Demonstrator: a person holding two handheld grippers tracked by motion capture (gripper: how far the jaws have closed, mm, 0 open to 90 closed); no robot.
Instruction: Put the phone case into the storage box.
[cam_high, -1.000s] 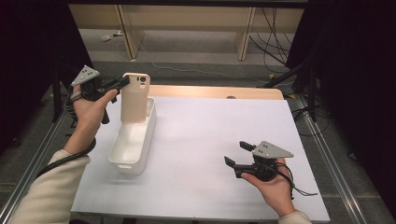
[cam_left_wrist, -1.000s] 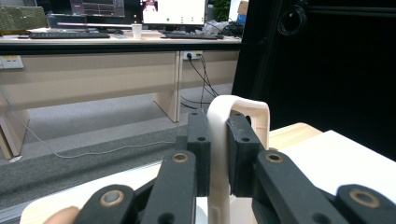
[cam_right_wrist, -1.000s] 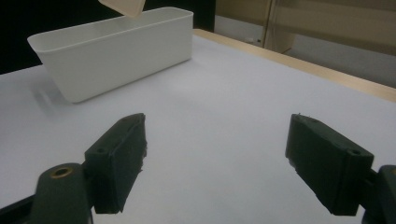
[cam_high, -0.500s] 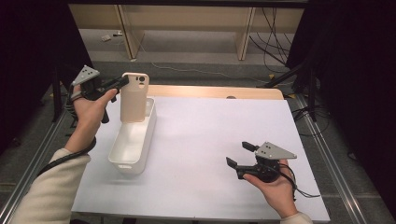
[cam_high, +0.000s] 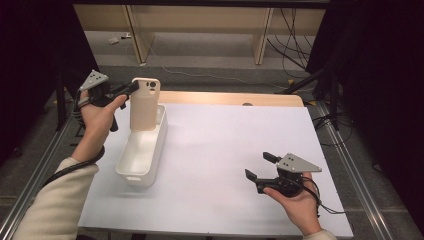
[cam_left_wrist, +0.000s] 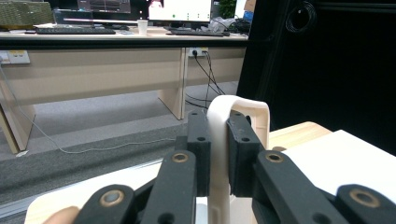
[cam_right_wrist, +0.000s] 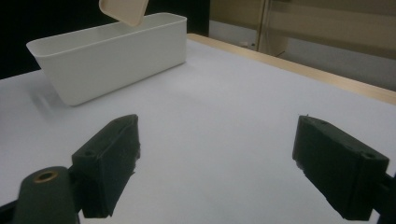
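Black jaws of the right gripper (cam_high: 261, 166) have just been opening and stand wide apart over the white mat (cam_high: 235, 150), nothing between them; we judge a release complete. Our left gripper (cam_high: 131, 90) clamps the beige phone case (cam_high: 145, 104) upright above the white bin (cam_high: 142, 150).
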